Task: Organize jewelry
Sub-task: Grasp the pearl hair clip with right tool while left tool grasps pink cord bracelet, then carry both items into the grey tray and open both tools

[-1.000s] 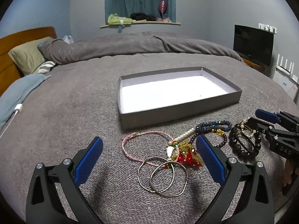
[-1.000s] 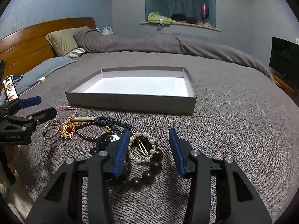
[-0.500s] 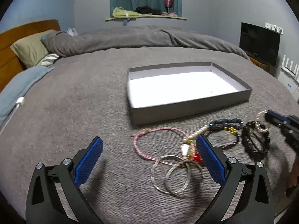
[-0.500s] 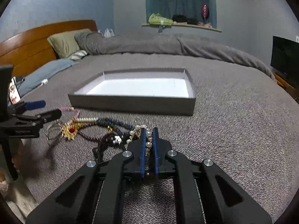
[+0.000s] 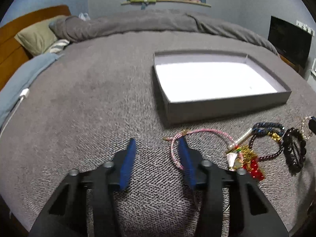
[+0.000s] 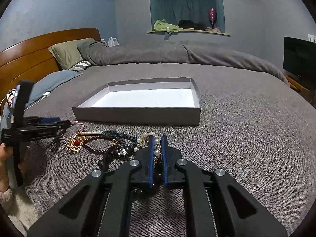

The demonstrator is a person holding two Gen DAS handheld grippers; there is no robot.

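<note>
The right gripper [image 6: 157, 138] is pinched nearly shut on the pearl bracelet [image 6: 147, 135], in the jewelry pile by the near edge of the bed [image 6: 246, 128]. The gray box [image 6: 138, 115] sits straight ahead of it – past the pile, long side facing it, nothing inside. So the right hand is the nearer one. The left gripper [image 5: 156, 144] is half open and holds nothing – the pink cord bracelet [image 5: 199, 133] lies just beside its right finger.

One box [image 5: 227, 108], two silver rings [image 6: 59, 148], one pink bracelet [image 5: 197, 134].
</note>
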